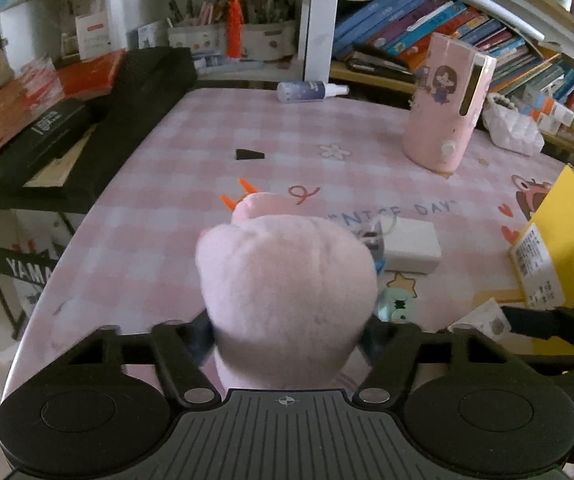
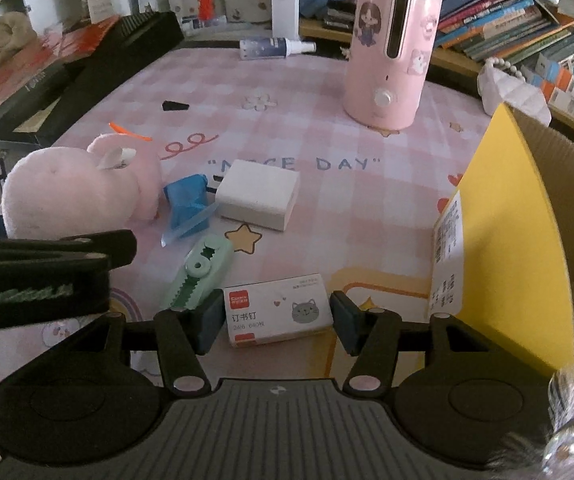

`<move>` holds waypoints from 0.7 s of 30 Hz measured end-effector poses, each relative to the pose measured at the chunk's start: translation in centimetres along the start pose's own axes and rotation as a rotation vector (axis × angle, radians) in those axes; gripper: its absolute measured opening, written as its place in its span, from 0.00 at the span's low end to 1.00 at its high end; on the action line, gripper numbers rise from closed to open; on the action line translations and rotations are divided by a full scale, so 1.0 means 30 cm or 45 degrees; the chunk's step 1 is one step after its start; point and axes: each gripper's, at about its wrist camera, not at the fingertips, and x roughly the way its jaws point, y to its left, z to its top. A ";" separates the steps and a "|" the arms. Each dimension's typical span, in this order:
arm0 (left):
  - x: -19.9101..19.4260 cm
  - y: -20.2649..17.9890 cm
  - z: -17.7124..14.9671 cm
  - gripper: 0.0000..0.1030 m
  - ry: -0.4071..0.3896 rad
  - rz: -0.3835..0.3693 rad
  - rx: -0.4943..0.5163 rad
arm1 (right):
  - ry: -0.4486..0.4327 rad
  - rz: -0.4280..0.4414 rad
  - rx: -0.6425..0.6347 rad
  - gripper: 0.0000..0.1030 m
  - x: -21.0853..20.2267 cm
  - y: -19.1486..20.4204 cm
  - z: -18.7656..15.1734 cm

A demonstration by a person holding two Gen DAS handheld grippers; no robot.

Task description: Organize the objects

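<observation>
Left tongs point(image 1: 289, 332) clamped on your pink plush point(image 1: 287, 276), ready for lifting | right tongs point(image 2: 277, 316) apart, straddling staple box point(image 2: 279, 310) | yellow box point(image 2: 527, 240) beside for dropping.

On the table point(image 2: 367, 216), taking the charger block point(image 2: 258, 194) as landmark: the plush toy point(image 2: 75, 196) lies to its left, the tall dispenser point(image 2: 389, 52) behind it to the right, the staple box point(image 2: 278, 310) before it, the cardboard box point(image 2: 527, 240) to its right.
</observation>
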 end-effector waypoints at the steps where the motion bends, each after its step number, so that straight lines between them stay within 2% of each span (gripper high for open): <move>1: -0.010 0.005 -0.003 0.61 -0.007 -0.004 -0.002 | -0.009 0.000 0.005 0.53 -0.007 -0.002 0.000; 10: -0.170 0.067 -0.039 0.61 -0.135 -0.074 -0.078 | -0.095 0.004 0.053 0.53 -0.085 0.019 -0.015; 21: -0.325 0.129 -0.144 0.61 -0.177 -0.102 -0.078 | -0.193 0.039 0.022 0.53 -0.226 0.121 -0.070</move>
